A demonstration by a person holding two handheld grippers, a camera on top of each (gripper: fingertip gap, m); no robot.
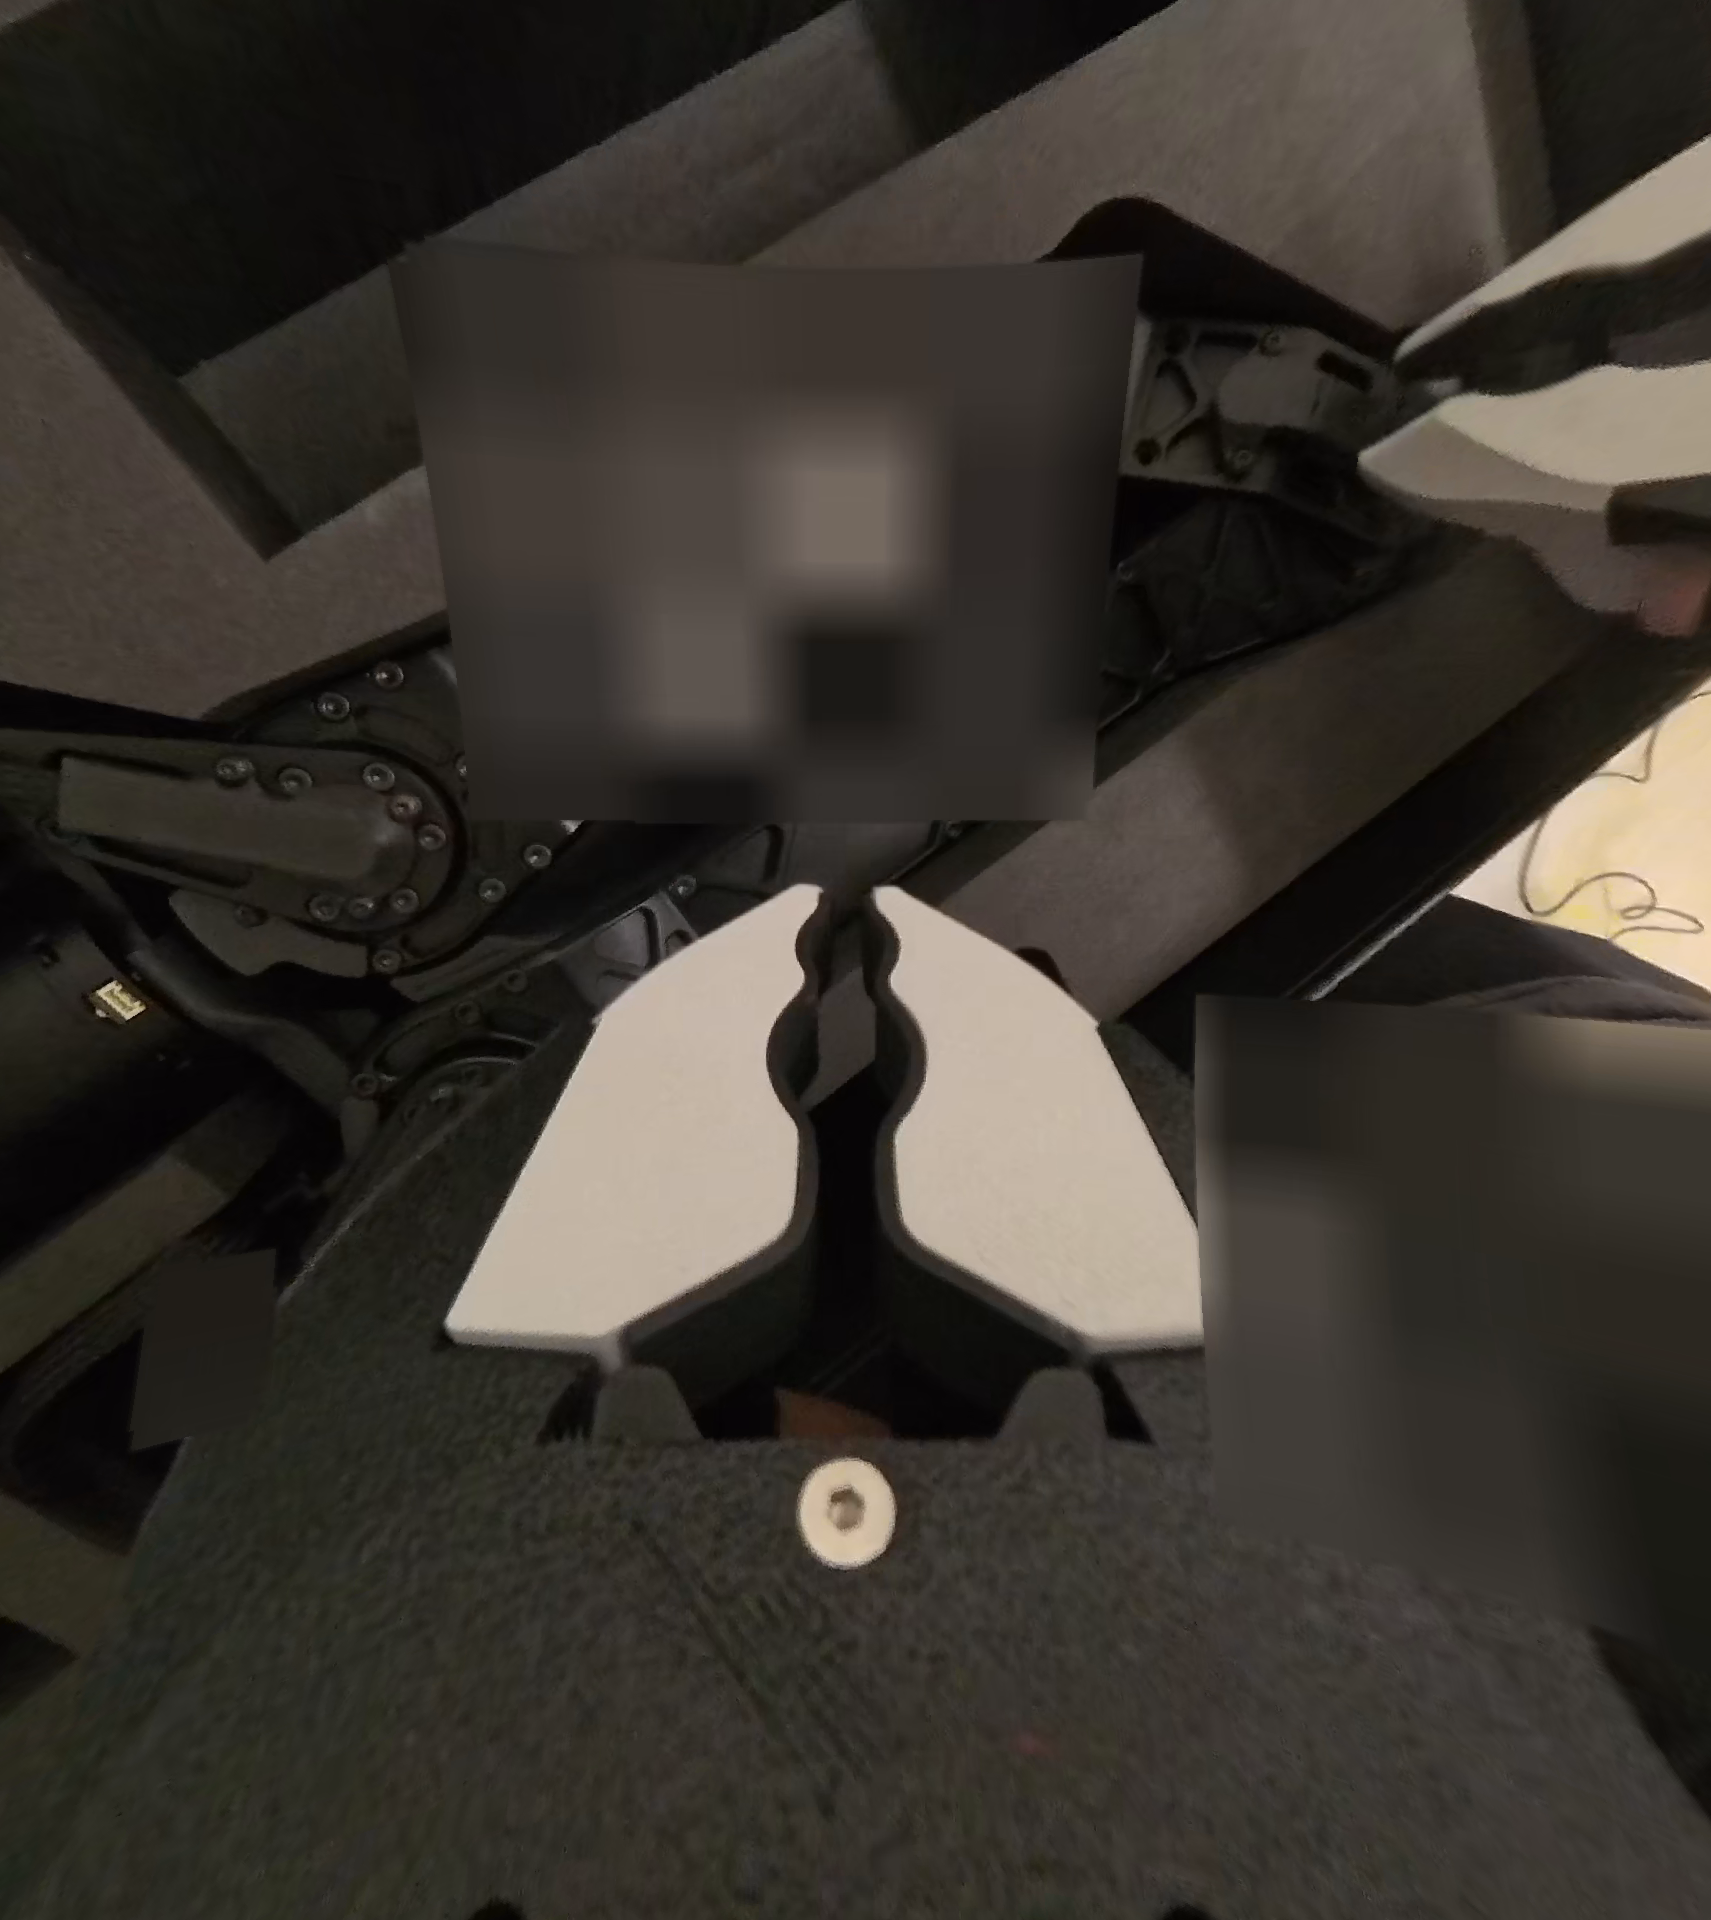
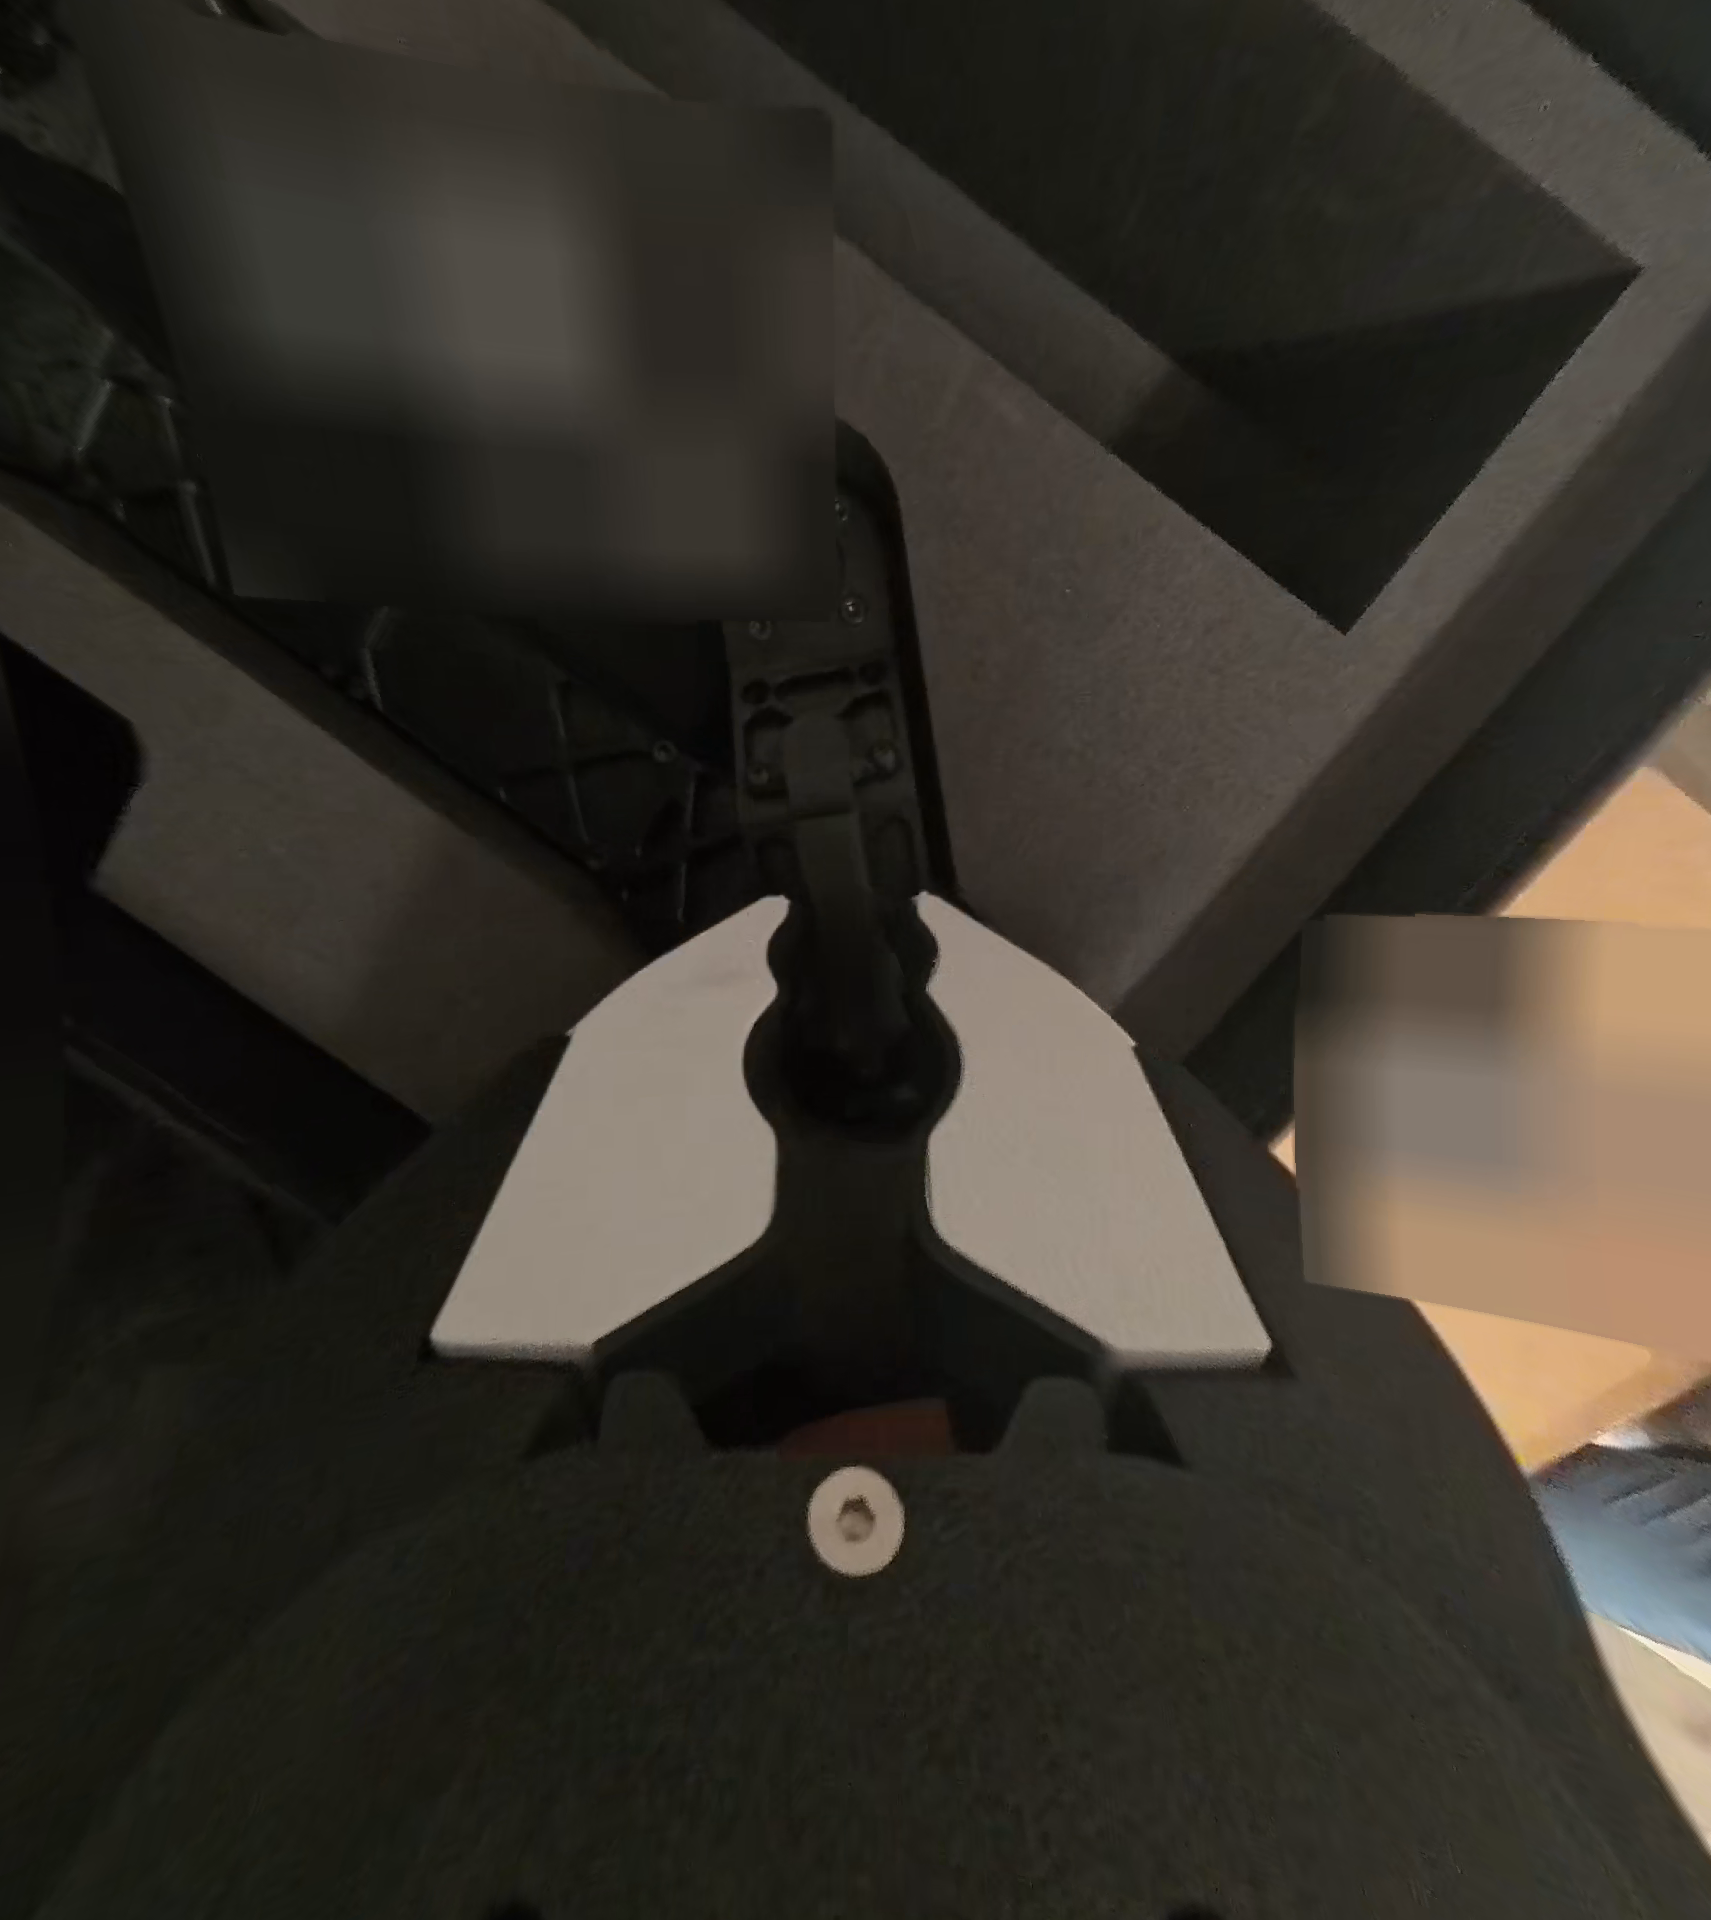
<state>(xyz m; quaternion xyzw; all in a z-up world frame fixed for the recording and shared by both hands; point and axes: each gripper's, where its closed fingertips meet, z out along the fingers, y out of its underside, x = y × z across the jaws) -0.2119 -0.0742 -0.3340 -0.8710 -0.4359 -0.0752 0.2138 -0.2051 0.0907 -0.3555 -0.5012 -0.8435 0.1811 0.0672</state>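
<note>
Over grey foam (image 2: 1090, 675), right gripper (image 2: 851, 925) seemingly clamps a black strap (image 2: 830, 831).

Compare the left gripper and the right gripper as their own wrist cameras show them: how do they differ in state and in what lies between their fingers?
The left gripper has nearly shut jaws with nothing between them; the right gripper is shut on a black handle-like part. The left gripper points at a black machine joint with bolts; the right gripper points at a black bracket. Both have pale fingers and work over a grey foam insert.
</note>
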